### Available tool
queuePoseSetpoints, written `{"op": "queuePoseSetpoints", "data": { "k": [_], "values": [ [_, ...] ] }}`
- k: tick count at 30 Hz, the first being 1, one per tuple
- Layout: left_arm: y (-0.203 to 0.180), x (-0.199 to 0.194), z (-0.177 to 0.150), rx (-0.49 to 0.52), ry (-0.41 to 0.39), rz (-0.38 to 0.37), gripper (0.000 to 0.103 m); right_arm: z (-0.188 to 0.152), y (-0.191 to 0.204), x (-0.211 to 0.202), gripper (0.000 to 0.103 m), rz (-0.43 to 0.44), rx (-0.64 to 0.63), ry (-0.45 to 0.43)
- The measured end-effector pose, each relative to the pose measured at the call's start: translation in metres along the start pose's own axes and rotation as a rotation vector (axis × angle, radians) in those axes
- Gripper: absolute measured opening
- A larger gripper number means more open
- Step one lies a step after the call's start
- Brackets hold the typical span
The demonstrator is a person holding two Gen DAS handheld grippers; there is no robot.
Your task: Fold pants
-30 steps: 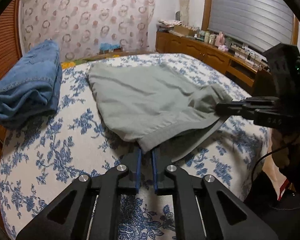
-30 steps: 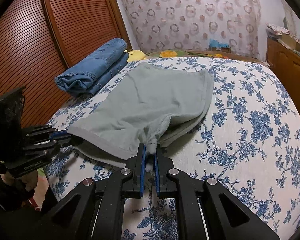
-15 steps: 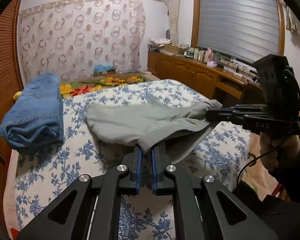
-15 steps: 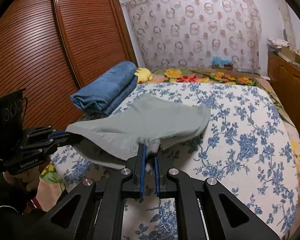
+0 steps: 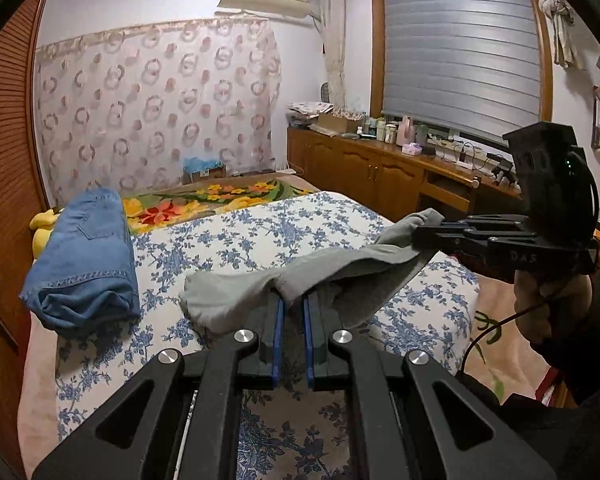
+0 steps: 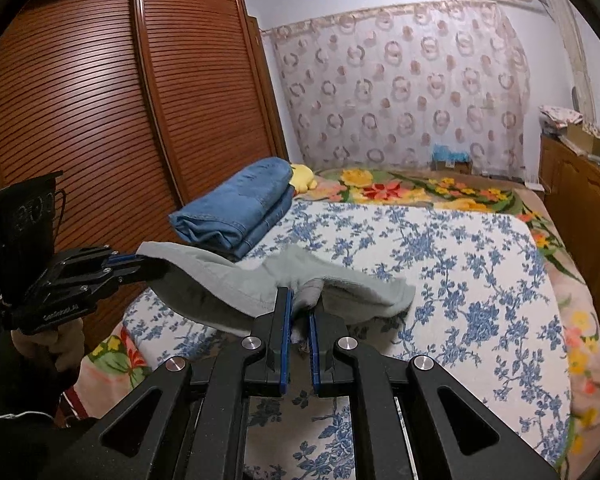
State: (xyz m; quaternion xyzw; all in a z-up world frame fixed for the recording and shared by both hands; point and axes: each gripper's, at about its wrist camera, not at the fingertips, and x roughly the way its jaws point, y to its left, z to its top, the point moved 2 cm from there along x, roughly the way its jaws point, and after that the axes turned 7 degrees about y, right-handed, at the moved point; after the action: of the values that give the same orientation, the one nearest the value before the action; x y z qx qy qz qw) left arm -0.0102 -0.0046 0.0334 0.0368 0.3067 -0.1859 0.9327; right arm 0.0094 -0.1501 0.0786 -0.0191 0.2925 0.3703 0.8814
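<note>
Over our blue-flowered bedspread [image 5: 236, 240] we hold grey pants [image 5: 236, 296], left gripper [image 5: 292, 304] and right gripper [image 6: 300, 308] each pinching an edge, beside folded jeans [image 6: 236, 208]

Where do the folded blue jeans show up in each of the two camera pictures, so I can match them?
Left wrist view: the folded blue jeans lie at the left, on the bed's far-left edge by the wardrobe.
Right wrist view: the folded blue jeans sit left of centre, just beyond the lifted grey pants.
Shared landmark: the yellow plush toy lies right behind the jeans in both.
</note>
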Motion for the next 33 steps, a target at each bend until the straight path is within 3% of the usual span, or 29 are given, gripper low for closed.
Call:
{"op": "queuePoseSetpoints", "data": {
  "k": [5,13,26,33],
  "values": [
    [-0.001,0.002,-0.001,0.001,0.008,-0.002,0.009,-0.003,-0.002,-0.001,0.008,-0.005,-0.006,0.004],
    [0.012,0.037,-0.006,-0.033,0.074,0.022,0.009,0.004,-0.014,0.036,0.008,-0.021,0.029,0.073],
    [0.034,0.062,0.019,-0.058,0.038,0.061,0.009,0.035,-0.021,0.079,0.008,-0.061,0.016,0.057],
    [0.041,0.081,0.016,-0.068,0.079,0.077,0.009,0.034,-0.032,0.107,0.008,-0.067,0.038,0.094]
  ]
}}
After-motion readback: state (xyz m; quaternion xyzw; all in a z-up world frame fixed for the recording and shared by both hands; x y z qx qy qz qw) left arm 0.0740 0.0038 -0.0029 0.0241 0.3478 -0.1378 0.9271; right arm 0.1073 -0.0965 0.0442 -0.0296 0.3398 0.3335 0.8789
